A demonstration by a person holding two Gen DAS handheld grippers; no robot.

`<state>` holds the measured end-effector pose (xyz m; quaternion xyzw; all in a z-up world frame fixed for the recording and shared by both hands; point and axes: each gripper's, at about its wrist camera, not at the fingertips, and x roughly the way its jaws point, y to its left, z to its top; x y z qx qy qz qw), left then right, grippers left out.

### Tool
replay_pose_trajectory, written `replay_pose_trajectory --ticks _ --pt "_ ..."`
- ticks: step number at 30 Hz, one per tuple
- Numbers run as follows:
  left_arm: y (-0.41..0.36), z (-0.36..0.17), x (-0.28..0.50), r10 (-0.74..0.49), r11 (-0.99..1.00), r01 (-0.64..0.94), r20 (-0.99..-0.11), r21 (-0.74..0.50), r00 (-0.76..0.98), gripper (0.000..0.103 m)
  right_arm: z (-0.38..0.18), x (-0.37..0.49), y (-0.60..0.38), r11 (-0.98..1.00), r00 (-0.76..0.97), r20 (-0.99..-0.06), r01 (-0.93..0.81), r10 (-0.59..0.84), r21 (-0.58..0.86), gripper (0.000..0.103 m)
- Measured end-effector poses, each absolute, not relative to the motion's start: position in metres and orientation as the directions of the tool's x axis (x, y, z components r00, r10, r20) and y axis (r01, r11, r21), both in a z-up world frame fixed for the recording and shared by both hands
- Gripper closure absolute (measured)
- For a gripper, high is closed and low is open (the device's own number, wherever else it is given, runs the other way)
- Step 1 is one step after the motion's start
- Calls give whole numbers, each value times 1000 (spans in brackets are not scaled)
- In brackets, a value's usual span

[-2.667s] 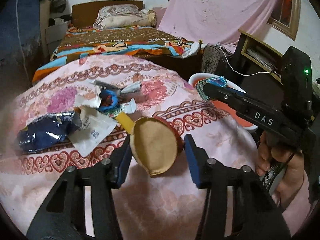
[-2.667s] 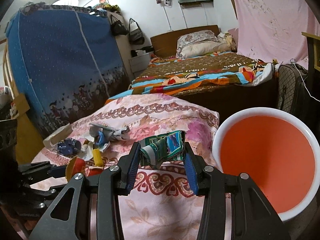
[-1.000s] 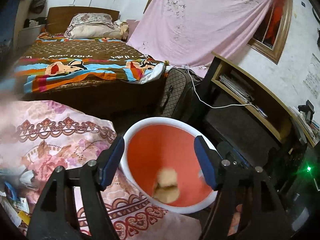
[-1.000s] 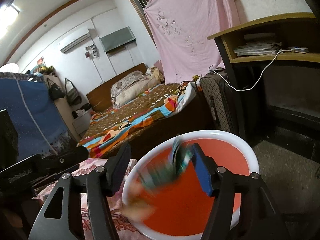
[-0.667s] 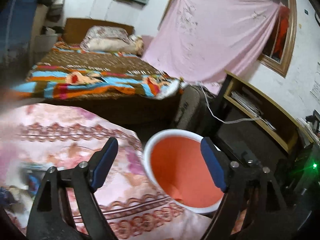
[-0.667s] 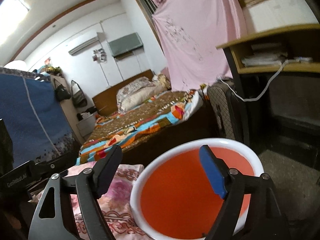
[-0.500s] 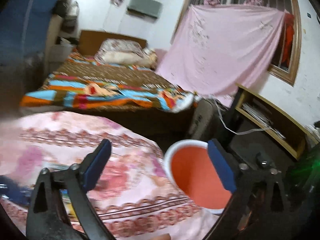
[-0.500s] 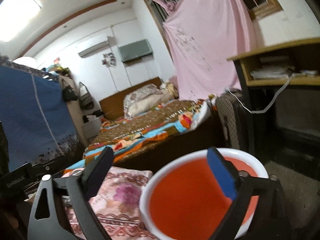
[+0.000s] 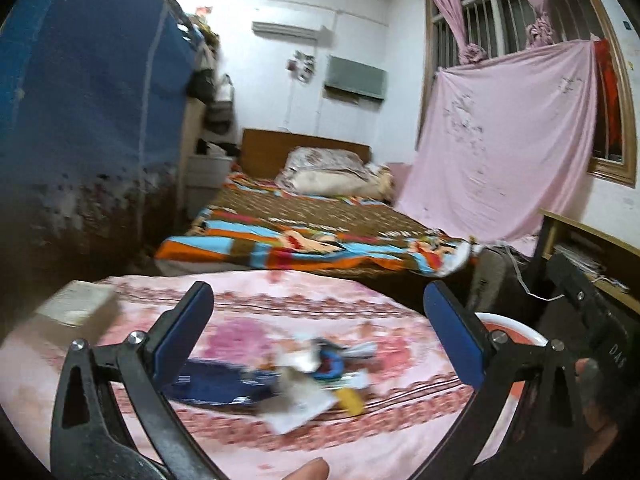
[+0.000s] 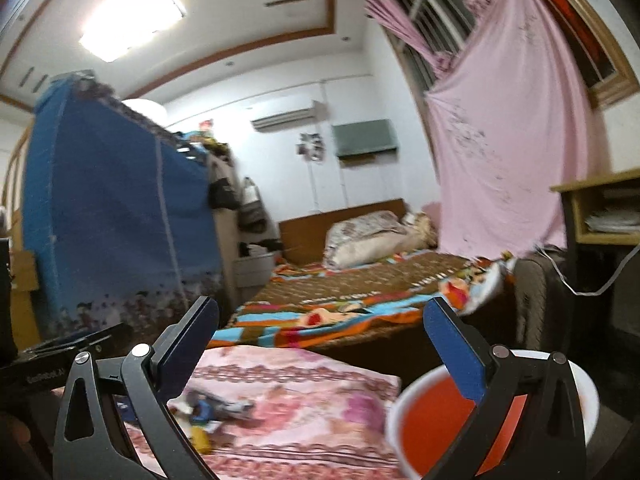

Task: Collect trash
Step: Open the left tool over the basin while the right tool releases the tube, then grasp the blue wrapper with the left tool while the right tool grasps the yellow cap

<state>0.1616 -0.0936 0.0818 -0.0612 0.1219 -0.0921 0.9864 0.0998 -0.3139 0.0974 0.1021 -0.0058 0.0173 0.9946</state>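
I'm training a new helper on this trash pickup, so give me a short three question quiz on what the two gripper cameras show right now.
1. True or false: the left gripper is clamped on a wrapper.
2. Where does the orange basin sit relative to the pink floral cloth in the right wrist view: A) on top of it, B) off its right edge, C) behind it on the bed?
3. Fill in: the pile of trash lying on the cloth includes a dark ____ packet.

Key:
1. False; its jaws stand wide with nothing between them.
2. B
3. blue
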Motion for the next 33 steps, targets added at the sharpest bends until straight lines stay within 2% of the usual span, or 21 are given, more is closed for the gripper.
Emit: replay_pose_trajectory --ticks 10,19,29,33 --pt "-44 75 140 -69 994 51 -205 -93 976 11 97 108 -261 977 987 -2 -156 158 145 0" --pt "-18 56 130 -27 998 13 -245 -55 969 11 87 117 -235 973 971 -90 -216 223 81 0" --pt "-2 40 148 -43 998 20 -368 -67 929 12 77 133 -226 964 937 -225 -254 266 80 1" --pt "7 31 165 -74 993 22 -452 -119 889 17 69 145 -224 962 910 -311 -256 274 97 11"
